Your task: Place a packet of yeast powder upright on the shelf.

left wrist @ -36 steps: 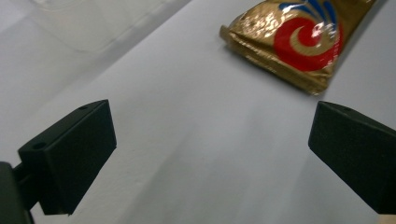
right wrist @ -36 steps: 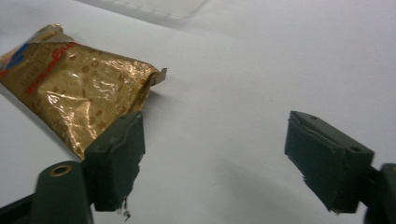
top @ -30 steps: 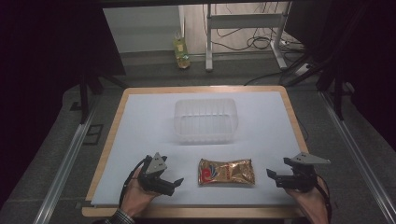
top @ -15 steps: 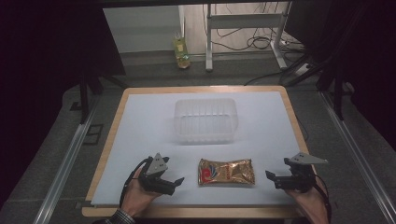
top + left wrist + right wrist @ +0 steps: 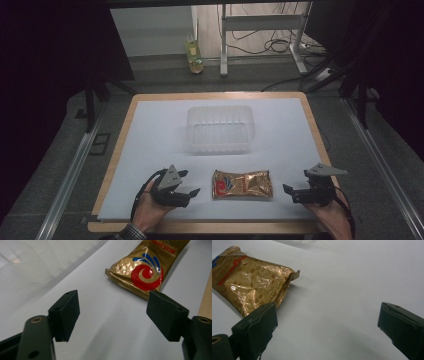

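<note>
High view: a gold foil packet [image 5: 243,184] lies flat on the white worktop [image 5: 150,130], toward the near edge, between the two hand-held tools. The left claw [image 5: 191,182] sits at 9 o'clock of the packet, just beside its red-printed end but apart from it; its jaws stand released and grasp nothing. The right claw [image 5: 289,192] sits at 3 o'clock of the packet, a little farther off, its jaws likewise released and bare. Each tool carries a grey three-cornered plate on top and is gripped from below by a hand [image 5: 148,210] entering from the near edge. A clear plastic tub [image 5: 220,128] stands at 12 o'clock of the packet, near the middle of the worktop and apart from it.

Left gripper view: the two black jaws are spread wide over bare worktop; the packet [image 5: 147,267], with a red swirl and blue strokes on gold foil, lies ahead toward 1 o'clock, untouched. The tub's clear wall [image 5: 40,262] shows toward 11 o'clock.

Right gripper view: the jaws are spread wide; the packet's crinkled, torn-looking end [image 5: 249,282] lies toward 10 o'clock, just beyond the left-hand jaw, whether in contact cannot be told.
</note>
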`<action>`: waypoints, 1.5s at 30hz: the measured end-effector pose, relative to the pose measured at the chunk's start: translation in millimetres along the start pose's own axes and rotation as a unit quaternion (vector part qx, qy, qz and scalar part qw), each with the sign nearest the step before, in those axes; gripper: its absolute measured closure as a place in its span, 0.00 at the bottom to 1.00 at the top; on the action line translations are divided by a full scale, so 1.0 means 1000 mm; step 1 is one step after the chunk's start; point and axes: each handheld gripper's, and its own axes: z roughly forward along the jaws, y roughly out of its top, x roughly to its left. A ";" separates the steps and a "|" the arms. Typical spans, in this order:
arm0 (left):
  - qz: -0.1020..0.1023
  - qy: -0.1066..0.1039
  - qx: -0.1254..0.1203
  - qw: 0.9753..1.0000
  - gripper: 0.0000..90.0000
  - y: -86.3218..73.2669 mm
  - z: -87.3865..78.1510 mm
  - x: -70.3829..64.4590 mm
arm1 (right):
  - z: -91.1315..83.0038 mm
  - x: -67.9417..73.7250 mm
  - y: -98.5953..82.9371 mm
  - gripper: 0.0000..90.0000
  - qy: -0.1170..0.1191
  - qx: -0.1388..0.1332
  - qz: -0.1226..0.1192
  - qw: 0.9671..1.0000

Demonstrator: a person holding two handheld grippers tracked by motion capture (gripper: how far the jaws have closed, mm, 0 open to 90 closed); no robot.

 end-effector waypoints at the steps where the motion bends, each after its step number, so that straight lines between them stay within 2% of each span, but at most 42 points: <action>1: 0.001 -0.003 -0.002 1.000 0.31 0.001 0.000 0.000 | 0.000 0.000 0.000 0.03 0.000 0.000 0.000 1.000; 2: 0.003 -0.009 -0.004 1.000 0.35 0.002 0.001 -0.001 | 0.000 0.001 0.000 0.03 -0.002 -0.001 -0.003 1.000; 6: 0.007 -0.012 -0.001 1.000 0.42 0.003 0.004 -0.004 | -0.001 0.002 0.001 0.02 -0.008 0.001 -0.011 1.000; 12: 0.002 -0.029 -0.011 1.000 0.55 0.006 0.006 -0.006 | 0.001 0.003 0.000 0.01 -0.015 0.010 -0.017 1.000; 19: 0.007 -0.030 -0.007 1.000 0.74 0.013 0.016 -0.010 | 0.000 0.004 0.001 0.03 -0.017 0.009 -0.017 1.000; 23: 0.016 -0.028 -0.004 0.999 0.83 0.017 0.023 -0.013 | 0.000 0.003 0.001 0.05 -0.025 0.018 -0.023 0.999; 31: 0.026 -0.031 0.000 0.999 0.98 0.024 0.036 -0.018 | 0.000 0.002 0.002 0.09 -0.021 0.017 -0.024 0.999; 35: 0.027 -0.029 -0.003 0.999 0.99 0.027 0.042 -0.019 | 0.001 0.002 0.001 0.11 -0.019 0.019 -0.024 0.999; 41: 0.025 -0.040 -0.006 0.999 0.99 0.033 0.055 -0.019 | 0.001 0.003 0.002 0.12 -0.017 0.019 -0.026 0.999; 45: 0.033 -0.039 -0.004 0.999 0.99 0.036 0.070 -0.022 | 0.002 0.003 0.002 0.14 -0.017 0.019 -0.028 0.999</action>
